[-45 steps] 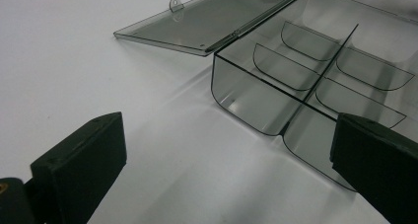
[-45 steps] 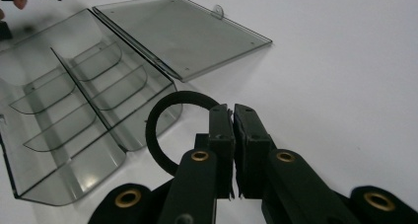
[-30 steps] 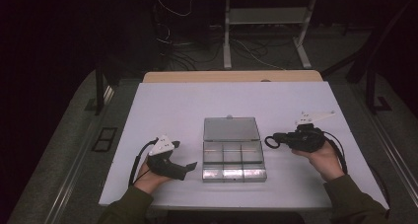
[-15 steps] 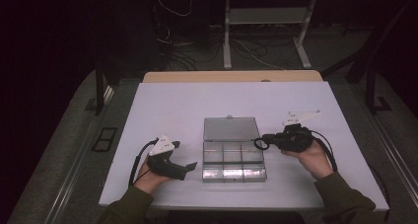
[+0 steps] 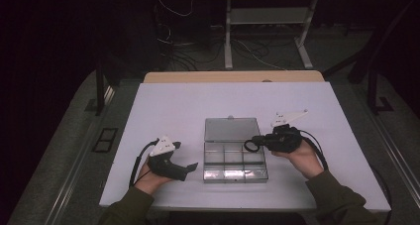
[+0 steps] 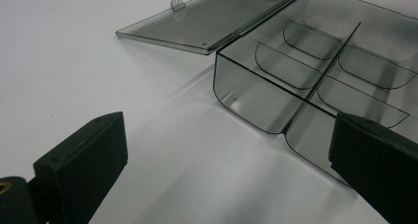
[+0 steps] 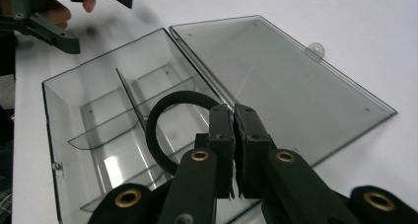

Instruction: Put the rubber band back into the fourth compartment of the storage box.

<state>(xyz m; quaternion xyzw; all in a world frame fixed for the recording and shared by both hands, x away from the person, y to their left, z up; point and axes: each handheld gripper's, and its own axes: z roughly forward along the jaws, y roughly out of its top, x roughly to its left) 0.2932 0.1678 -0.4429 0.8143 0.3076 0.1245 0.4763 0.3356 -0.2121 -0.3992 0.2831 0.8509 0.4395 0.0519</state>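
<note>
Left gripper rests low on the worktop, just beside the left wall of the clear box. Its jaws stand wide apart with nothing between them, and it has kept its place over the last second.

The box sits at the middle of the worktop with 6 compartments, all bare as far as the views show. Its lid lies folded back flat on the far side.

Right gripper has travelled inward from the right side of the worktop. Its tips now hang at the box's right rim, jaws pinched tight on a black ring. In the right gripper view the ring hangs over the compartments next to the hinge. Judgement: the ring is at the drop point, and release into a compartment is the step in hand.

Clearances: bare worktop lies left, right and beyond the lid. The near edge runs close behind the box, so withdrawal is best made sideways. The thin dividers could catch the ring.
</note>
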